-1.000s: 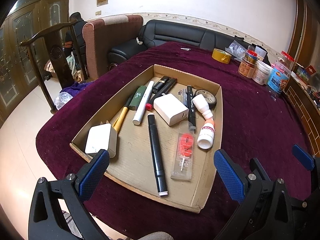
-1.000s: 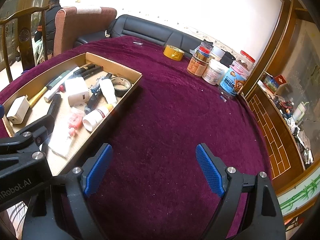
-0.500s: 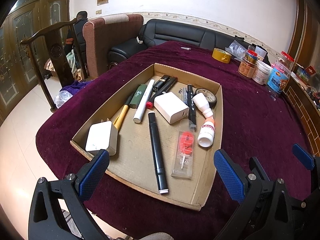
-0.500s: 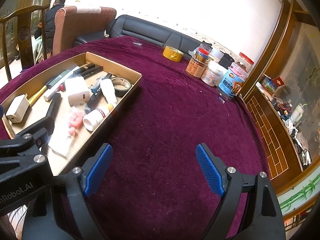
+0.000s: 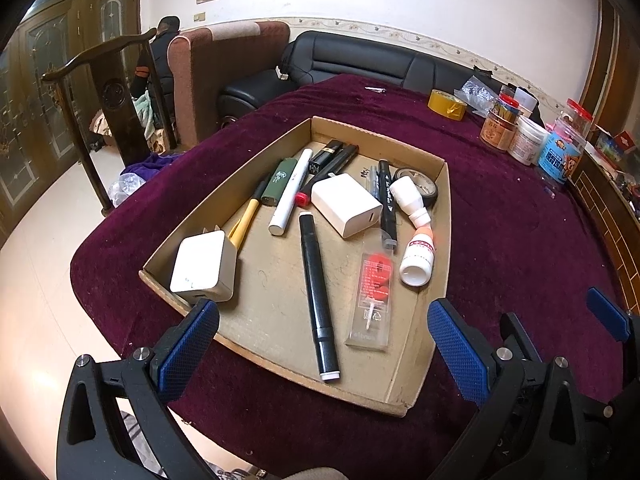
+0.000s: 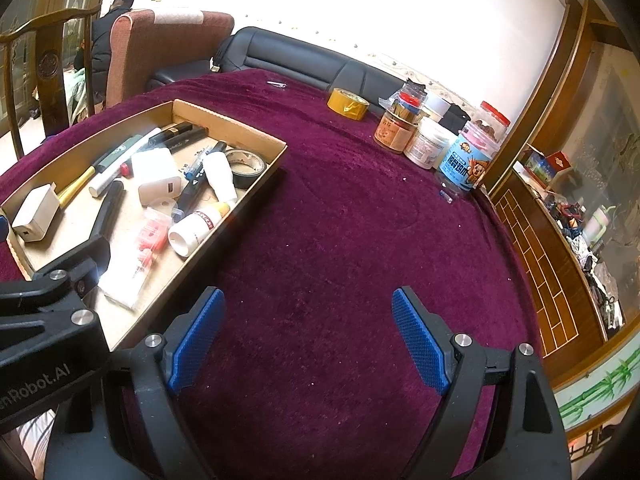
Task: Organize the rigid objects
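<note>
1. Lay across everything: round table under dark maroon velvet cloth [image 6: 340, 220].
2. Sat on the cloth: shallow brown cardboard tray [image 5: 442, 236], filled with loose items.
3. Hovered with fingers spread wide and empty: left gripper [image 5: 324, 344] over the tray's near edge; right gripper [image 6: 306, 338] over bare cloth beside the tray.
4. Lay inside the tray: long black marker [image 5: 318, 296] down the middle; white square charger [image 5: 346, 204] just beyond; white plug adapter [image 5: 202, 266] in the near left corner; small white bottle [image 5: 418, 258] near the right wall.

Your views: bright indoor light, wall [image 6: 460, 20] blown out, strong fisheye bending at edges, dark vignetted corners, focus sharp.
</note>
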Tool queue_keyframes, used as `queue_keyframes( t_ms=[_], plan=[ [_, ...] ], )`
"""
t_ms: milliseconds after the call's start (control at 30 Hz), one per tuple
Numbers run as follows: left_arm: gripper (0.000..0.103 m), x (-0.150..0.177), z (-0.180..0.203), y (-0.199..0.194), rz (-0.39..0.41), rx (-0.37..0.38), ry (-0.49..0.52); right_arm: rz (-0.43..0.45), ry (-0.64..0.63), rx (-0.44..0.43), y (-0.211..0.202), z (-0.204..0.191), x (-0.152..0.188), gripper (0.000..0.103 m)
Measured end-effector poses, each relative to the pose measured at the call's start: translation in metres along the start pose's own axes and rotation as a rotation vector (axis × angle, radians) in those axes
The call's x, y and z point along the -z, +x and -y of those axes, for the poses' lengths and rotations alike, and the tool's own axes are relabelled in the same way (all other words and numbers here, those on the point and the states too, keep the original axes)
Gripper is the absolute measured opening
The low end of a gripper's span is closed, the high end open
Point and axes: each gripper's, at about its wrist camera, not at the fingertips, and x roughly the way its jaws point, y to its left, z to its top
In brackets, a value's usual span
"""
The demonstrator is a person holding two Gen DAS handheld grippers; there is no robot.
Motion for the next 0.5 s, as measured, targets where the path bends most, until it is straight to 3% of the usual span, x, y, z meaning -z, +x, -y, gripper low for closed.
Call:
queue_keyframes(
  t_ms=[500],
  plan=[
    [0.102, 0.003, 0.031, -0.006, -0.015, -0.018, 0.048, -0.005, 0.084, -0.014, 0.007, 0.036, 0.008, 0.086]
  ],
)
